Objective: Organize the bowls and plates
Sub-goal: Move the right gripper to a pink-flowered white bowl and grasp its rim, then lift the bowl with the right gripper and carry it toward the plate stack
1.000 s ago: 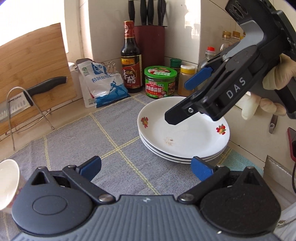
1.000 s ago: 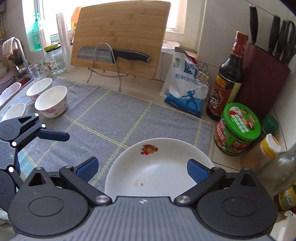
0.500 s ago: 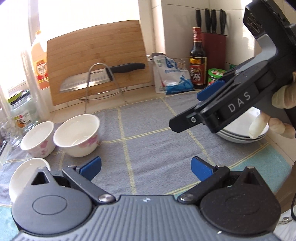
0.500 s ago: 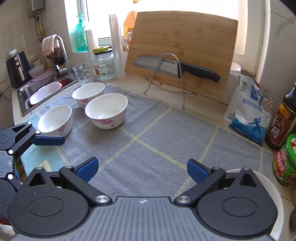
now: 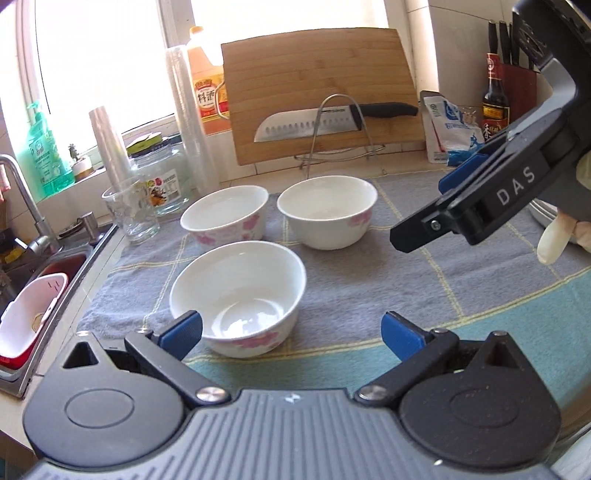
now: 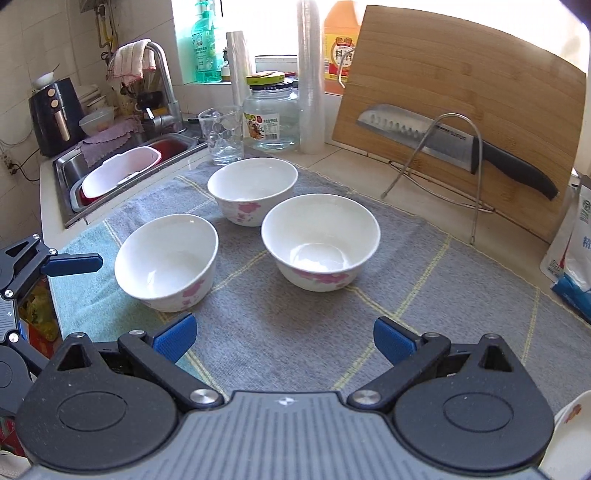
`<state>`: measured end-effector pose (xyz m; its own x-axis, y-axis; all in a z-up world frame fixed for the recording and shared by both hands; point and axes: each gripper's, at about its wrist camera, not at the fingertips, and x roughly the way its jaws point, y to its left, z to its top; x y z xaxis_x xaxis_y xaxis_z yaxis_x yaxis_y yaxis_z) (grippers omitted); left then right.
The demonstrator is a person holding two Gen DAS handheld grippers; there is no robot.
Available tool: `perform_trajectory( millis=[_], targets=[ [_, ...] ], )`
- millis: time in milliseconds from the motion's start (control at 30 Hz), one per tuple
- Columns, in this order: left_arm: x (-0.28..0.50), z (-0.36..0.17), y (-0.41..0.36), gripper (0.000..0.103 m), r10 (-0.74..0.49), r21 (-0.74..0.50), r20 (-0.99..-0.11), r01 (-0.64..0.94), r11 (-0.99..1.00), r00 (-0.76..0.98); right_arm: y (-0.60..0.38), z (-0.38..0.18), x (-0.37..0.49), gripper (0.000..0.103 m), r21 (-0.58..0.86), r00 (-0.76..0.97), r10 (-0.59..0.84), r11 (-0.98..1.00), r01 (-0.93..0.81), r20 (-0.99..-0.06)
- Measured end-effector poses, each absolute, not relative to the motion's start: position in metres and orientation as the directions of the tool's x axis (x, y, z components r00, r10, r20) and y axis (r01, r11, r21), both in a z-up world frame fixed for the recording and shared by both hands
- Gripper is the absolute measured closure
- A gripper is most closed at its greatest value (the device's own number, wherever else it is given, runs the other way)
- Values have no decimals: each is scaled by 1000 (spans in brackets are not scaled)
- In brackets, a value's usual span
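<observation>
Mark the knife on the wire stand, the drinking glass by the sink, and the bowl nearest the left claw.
knife point(image 6: 413, 134), right wrist view, on the blade
drinking glass point(image 6: 221, 134), right wrist view, on its side wall
nearest bowl point(image 5: 236, 291), left wrist view, on its inner wall

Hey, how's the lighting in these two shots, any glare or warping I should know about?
Left wrist view: the window is blown out to white, and the cutting board bows from fisheye distortion. Right wrist view: the window is again overexposed; the three bowls are evenly lit and sharp, with soft glints inside; the mat's grid lines curve toward the edges.
</observation>
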<state>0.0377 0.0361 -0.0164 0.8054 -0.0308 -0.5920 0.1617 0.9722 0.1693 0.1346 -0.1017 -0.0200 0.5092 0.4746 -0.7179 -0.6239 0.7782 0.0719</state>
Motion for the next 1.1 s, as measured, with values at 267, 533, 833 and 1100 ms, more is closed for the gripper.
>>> perform_trajectory(
  millis=[267,533,833,1100],
  targets=[
    [52,-31,82,1,-71,144,-599,194,970,798,-51,-20,140,0,86,475,512,739,-668,-716],
    [65,-39,99,7,-155,101,-597,265,959,787,-14,-25,149,6,121,401,555,681,-722,-728],
    [73,-40,103,17,-225,78,-596,335,939,770,7,-38,168,22,173,350,565,674,-718,-747],
    [78,-40,104,18,-249,74,-598,361,929,762,8,-44,175,27,218,320,579,673,-706,-750]
  ],
)
